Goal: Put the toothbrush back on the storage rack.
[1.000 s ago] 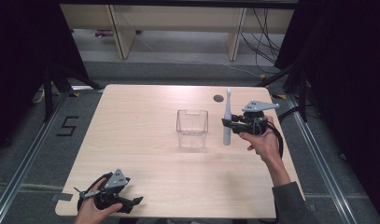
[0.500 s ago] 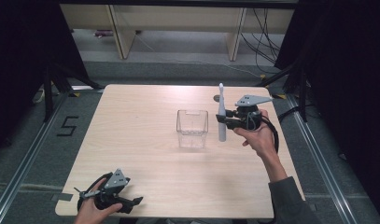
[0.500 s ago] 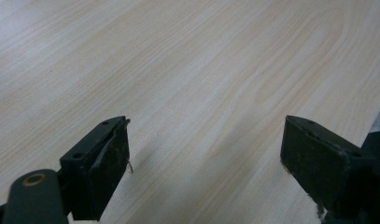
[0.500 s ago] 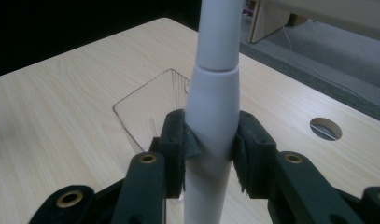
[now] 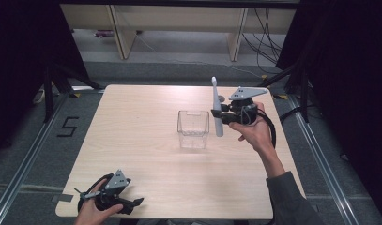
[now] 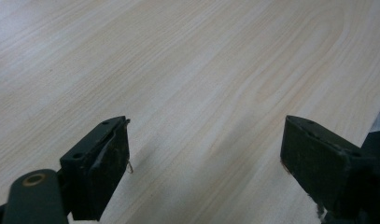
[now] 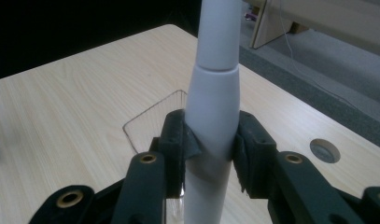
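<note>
The right tongs [image 5: 220,115] squeeze a white toothbrush [image 5: 217,108] standing straight up, just beside the clear box [image 5: 193,129] on the tabletop [image 5: 141,122], while the left tongs [image 5: 132,203] sit open and empty, far from the box.
</note>
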Demonstrator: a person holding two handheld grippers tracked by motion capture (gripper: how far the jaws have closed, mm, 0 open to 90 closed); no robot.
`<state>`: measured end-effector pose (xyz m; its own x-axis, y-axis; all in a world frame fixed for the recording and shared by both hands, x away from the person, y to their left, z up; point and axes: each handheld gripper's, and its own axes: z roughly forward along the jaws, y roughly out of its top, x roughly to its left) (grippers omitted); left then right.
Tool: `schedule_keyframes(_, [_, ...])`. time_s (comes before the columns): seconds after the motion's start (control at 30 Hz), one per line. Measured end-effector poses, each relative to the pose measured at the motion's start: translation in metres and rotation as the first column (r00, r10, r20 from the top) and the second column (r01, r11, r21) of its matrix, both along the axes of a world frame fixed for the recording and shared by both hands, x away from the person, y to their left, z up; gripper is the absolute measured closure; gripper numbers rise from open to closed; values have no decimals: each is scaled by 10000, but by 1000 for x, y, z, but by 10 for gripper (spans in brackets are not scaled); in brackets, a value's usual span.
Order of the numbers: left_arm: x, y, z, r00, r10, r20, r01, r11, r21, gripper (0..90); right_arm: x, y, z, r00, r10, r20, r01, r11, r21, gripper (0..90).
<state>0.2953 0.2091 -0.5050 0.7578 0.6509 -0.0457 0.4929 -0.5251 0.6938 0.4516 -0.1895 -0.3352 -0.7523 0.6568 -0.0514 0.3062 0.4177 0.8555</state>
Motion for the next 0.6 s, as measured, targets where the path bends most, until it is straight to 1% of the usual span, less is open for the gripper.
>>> schedule_keyframes(0.03, [0,0,0,10000,-16,8,16,10000,49,152,0,2,1,10000,-39,43,39,10000,-12,673])
schedule_keyframes(0.07, [0,0,0,10000,41,1,-41,10000,-10,152,0,5,3,10000,-51,31,51,10000,72,673])
schedule_keyframes(0.1, [0,0,0,10000,16,0,-16,10000,13,152,1,5,5,9999,43,105,-42,10000,-61,673])
schedule_keyframes(0.13, [0,0,0,10000,39,-15,-39,10000,-22,152,1,7,8,9999,81,76,-80,9999,-68,673])
schedule_keyframes(0.17, [0,1,0,10000,14,-9,-14,10000,37,152,1,9,9,9998,16,213,-15,10000,-37,673])
schedule_keyframes(0.23, [0,0,0,10000,24,-3,-24,10000,0,152,0,12,13,9998,172,57,-171,9998,-92,673])
schedule_keyframes(0.27, [0,1,1,10000,19,-1,-19,10000,5,152,0,15,14,9999,123,50,-123,9999,69,673])
schedule_keyframes(0.33, [0,1,1,10000,34,2,-34,10000,8,152,0,18,18,9996,285,-53,-285,9996,-15,673])
schedule_keyframes(0.37, [0,1,1,10000,15,6,-15,10000,29,152,-1,20,20,9996,292,-28,-292,9996,-15,673])
schedule_keyframes(0.43, [0,1,1,10000,9,-1,-9,10000,28,152,0,23,21,9993,381,3,-381,9993,-28,673])
schedule_keyframes(0.47, [0,0,1,10000,13,2,-13,10000,21,152,1,25,21,9991,396,162,-395,9992,-65,673])
schedule_keyframes(0.5, [0,0,1,10000,7,6,-7,10000,21,152,2,28,21,9990,387,227,-386,9992,-56,673])
schedule_keyframes(0.53, [0,1,1,10000,9,1,-9,10000,26,152,2,29,22,9990,430,78,-429,9990,-85,673])
schedule_keyframes(0.57, [0,1,1,10000,15,2,-15,10000,33,152,3,32,22,9987,504,29,-504,9987,-12,673])
schedule_keyframes(0.6, [0,1,0,10000,20,2,-20,10000,41,152,5,33,22,9986,505,161,-504,9987,-80,673])
